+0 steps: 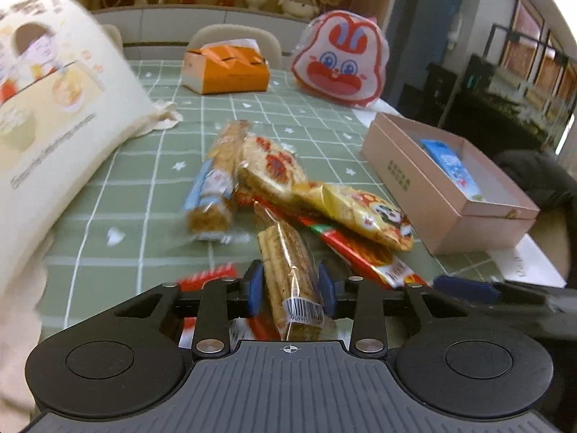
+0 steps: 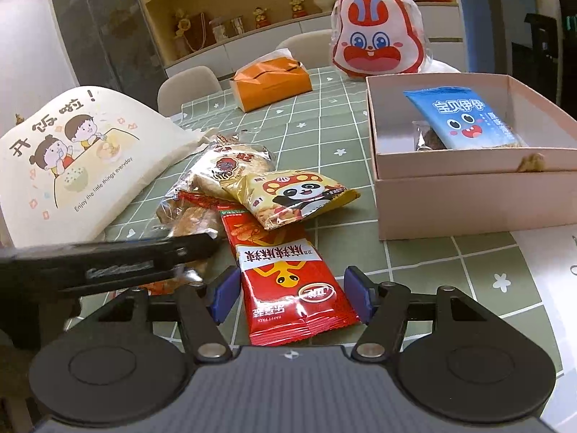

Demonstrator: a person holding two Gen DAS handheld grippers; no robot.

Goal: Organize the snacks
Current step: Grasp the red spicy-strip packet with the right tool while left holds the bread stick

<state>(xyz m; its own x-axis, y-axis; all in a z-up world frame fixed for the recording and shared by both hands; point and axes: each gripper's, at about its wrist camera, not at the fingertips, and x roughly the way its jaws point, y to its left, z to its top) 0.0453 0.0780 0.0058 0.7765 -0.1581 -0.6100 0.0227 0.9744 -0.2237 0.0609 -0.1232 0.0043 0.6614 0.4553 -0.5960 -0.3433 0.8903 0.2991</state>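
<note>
On the green checked tabletop [image 2: 324, 115] lies a loose pile of snacks, and both grippers are down at its near edge. The left gripper [image 1: 290, 290] has its blue-padded fingers [image 1: 255, 288] on either side of a long brown biscuit stick in a clear wrapper with a barcode [image 1: 292, 281]; the pads sit right against the wrapper's sides, pinching it. The right gripper [image 2: 292, 294] has its fingers [image 2: 225, 294] on either side of a flat red snack packet with yellow print [image 2: 288, 281], the pads close against its edges; whether they press on it cannot be told. Just beyond, in the pile, are a yellow packet with a panda cartoon [image 2: 292, 198] lying across the red one and a clear-wrapped round rice cracker pack [image 2: 230, 169] behind it. To the right stands an open pink cardboard box [image 2: 468, 198] holding a blue packet with a cartoon face [image 2: 465, 119]. A cream cloth bag printed with two children [image 2: 72, 166] lies to the left, with an orange box [image 2: 274, 83] and a red-and-white rabbit-face bag [image 2: 375, 39] at the far side.
</note>
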